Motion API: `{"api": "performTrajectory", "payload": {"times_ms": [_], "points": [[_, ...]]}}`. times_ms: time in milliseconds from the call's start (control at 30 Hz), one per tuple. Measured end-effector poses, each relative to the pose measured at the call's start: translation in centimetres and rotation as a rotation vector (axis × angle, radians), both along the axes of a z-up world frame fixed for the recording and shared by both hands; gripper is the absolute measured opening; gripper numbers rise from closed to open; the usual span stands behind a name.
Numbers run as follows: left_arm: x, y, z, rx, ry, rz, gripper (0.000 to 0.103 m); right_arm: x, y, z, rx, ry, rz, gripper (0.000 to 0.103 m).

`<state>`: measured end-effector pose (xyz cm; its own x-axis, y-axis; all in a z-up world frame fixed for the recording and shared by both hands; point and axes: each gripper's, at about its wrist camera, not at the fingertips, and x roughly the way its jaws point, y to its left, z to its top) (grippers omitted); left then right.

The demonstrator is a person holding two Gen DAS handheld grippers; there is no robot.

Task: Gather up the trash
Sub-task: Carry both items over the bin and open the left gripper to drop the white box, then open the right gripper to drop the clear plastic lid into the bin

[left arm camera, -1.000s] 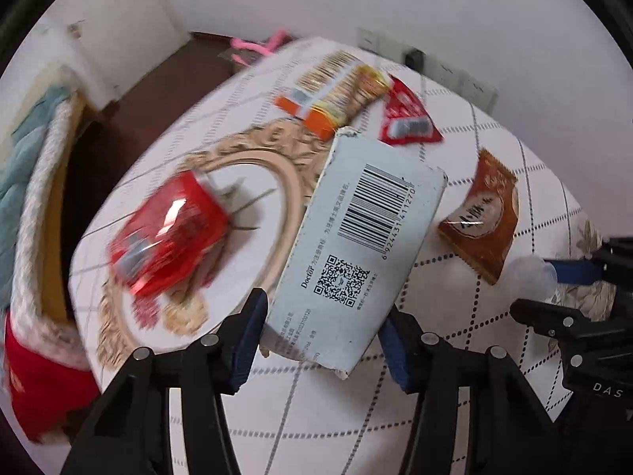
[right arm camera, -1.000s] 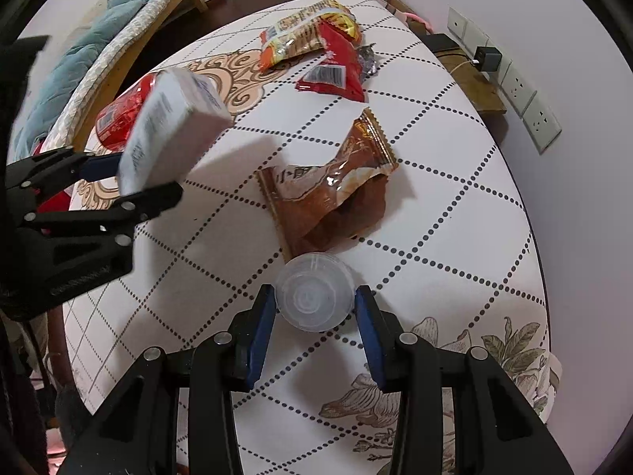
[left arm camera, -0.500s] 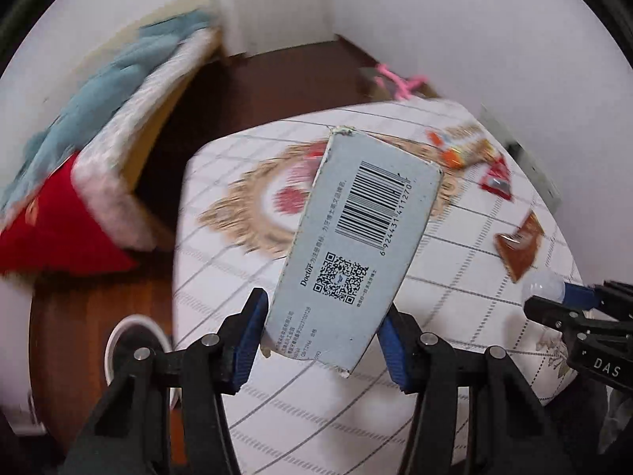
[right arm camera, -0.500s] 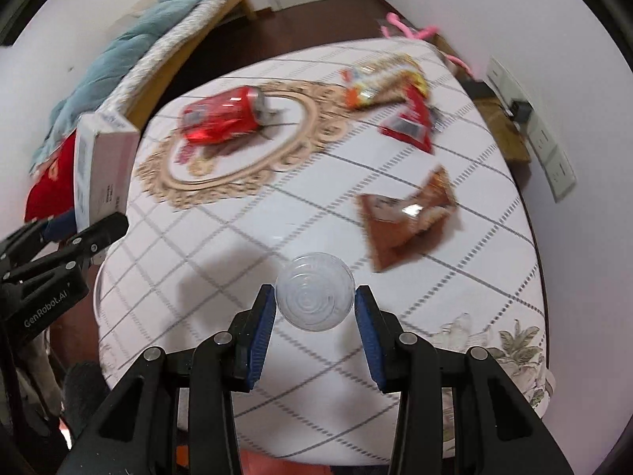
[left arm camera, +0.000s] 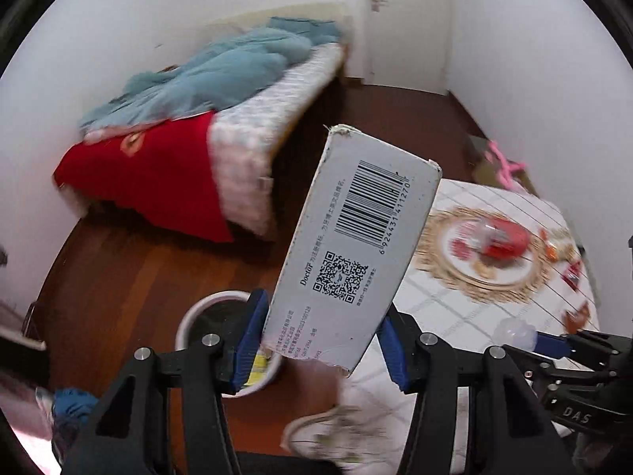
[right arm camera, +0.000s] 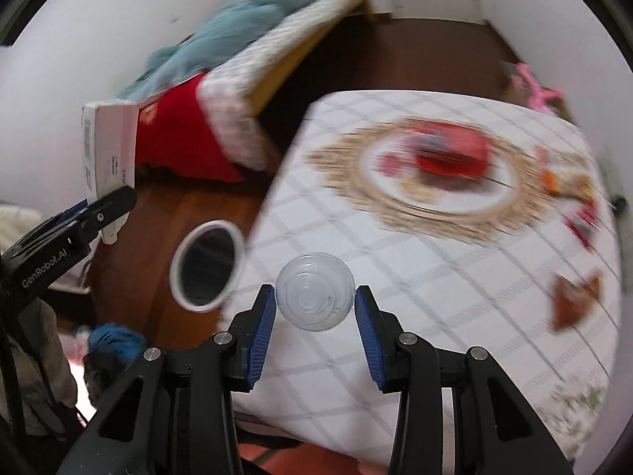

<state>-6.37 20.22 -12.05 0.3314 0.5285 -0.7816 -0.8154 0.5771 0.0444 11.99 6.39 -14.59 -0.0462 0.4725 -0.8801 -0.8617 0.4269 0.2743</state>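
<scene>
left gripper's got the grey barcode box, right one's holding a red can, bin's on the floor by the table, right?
Not quite: the right gripper holds a clear plastic cup, as the right wrist view shows. The red can lies on the table. The rest stands.

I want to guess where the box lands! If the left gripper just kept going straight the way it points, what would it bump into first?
Probably the wooden floor, just past the white bin. The left gripper, shut on the box, points over the bin's far rim toward the bed. Depth is hard to judge here.
</scene>
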Motion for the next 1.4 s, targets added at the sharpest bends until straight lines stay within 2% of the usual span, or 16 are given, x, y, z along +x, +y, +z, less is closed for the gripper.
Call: {"api": "performTrajectory", "payload": {"times_ms": [167,267,400,600,700,800,833,900,967,1033,1067,1133,1200,1233,1300,1400], "points": [[-5.7,5.7,-1.7,-0.032,0.043,0.123,0.050,-5.4,8.8,-1.1,-0.004,0.045,0.128,0.043],[-8.5,9.1,-4.1,-0.100,0.055,0.180,0.050,-8.4,13.9,-2.9,-0.029,0.067,0.187,0.043],[-12.0,14.2,-9.3,-0.265,0.057,0.243,0.050,-12.3,19.5,-6.6,-0.096,0.090,0.253,0.043],[-14.6,20.2,-19.3,-0.561,0.089,0.286,0.050,-16.2,26.1,-14.6,-0.260,0.118,0.312,0.043],[-15.0,22.6,-23.3,-0.679,0.088,0.297,0.048,-17.2,28.3,-18.4,-0.340,0.123,0.327,0.043],[-14.8,24.4,-25.7,-0.748,0.092,0.313,0.051,-17.6,29.7,-21.8,-0.408,0.132,0.331,0.043],[-14.7,24.5,-26.1,-0.754,0.096,0.317,0.051,-17.6,30.1,-22.7,-0.425,0.140,0.330,0.043],[-14.5,24.9,-26.8,-0.753,0.122,0.330,0.058,-17.5,30.9,-24.3,-0.449,0.153,0.327,0.043],[-15.4,25.0,-26.9,-0.742,0.114,0.348,0.085,-17.7,31.8,-25.5,-0.464,0.153,0.329,0.043],[-15.9,25.1,-26.9,-0.724,0.120,0.360,0.097,-17.6,32.8,-26.7,-0.479,0.158,0.321,0.046],[-16.2,24.9,-26.9,-0.716,0.122,0.370,0.097,-17.6,33.1,-27.1,-0.491,0.164,0.315,0.061],[-16.9,24.6,-26.9,-0.691,0.122,0.389,0.097,-17.3,33.3,-27.7,-0.506,0.170,0.300,0.081],[-17.4,23.8,-26.4,-0.654,0.129,0.411,0.097,-17.1,33.6,-27.8,-0.507,0.166,0.300,0.082],[-17.5,23.6,-26.2,-0.633,0.135,0.417,0.097,-17.2,33.5,-27.7,-0.508,0.157,0.305,0.086],[-17.7,22.8,-25.4,-0.581,0.140,0.429,0.097,-17.4,33.5,-27.6,-0.506,0.142,0.319,0.100],[-17.7,21.5,-24.5,-0.530,0.150,0.446,0.097,-17.7,33.0,-27.0,-0.504,0.103,0.343,0.103]]}}
